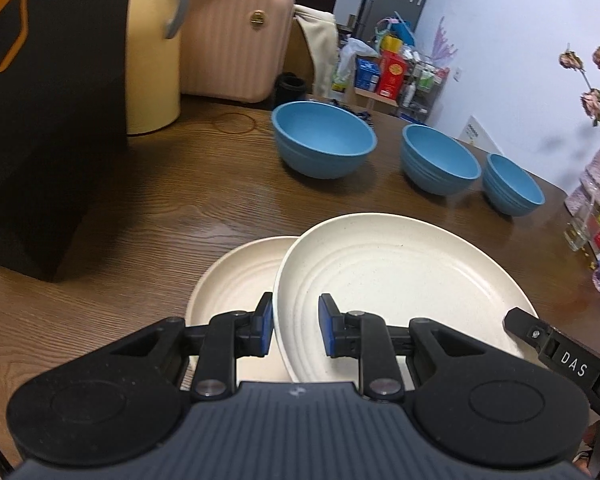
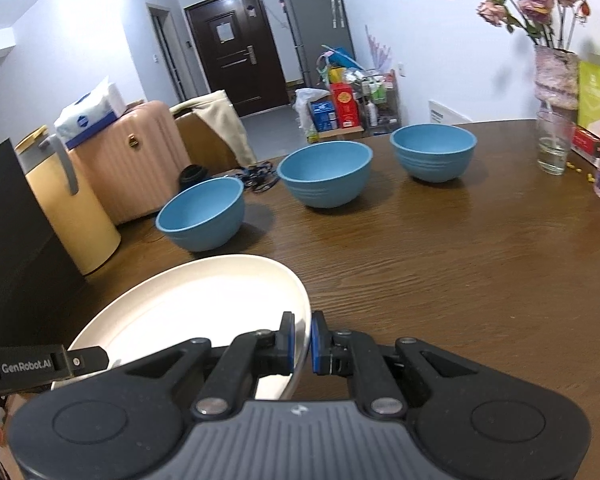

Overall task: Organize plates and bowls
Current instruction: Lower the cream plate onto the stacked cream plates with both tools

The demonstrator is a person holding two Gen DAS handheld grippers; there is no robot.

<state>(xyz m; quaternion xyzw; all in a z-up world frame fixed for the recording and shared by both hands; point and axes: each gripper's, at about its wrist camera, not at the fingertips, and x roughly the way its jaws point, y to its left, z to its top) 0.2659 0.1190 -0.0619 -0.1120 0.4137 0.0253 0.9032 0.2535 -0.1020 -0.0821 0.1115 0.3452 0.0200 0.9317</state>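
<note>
- The large cream plate (image 1: 396, 280) is held off the wooden table (image 1: 180, 208) by both grippers, one at each side of its rim.
- The left gripper (image 1: 296, 326) has its jaws part-way apart with the plate's left rim between them; whether the pads press on the rim cannot be told.
- The right gripper (image 2: 302, 342) is clamped on the plate's right rim, its blue pads (image 2: 288, 338) closed on either side of the edge.
- A smaller cream plate (image 1: 236, 280) lies on the table just beyond and left of the left gripper, partly under the lifted plate.
- Three blue bowls (image 1: 324, 140) (image 1: 440, 160) (image 1: 514, 184) stand in a row well beyond both grippers, apart from one another.
- A glass (image 2: 554, 148) and a vase of dried roses (image 2: 556, 76) are seen far right of the right gripper.
</note>
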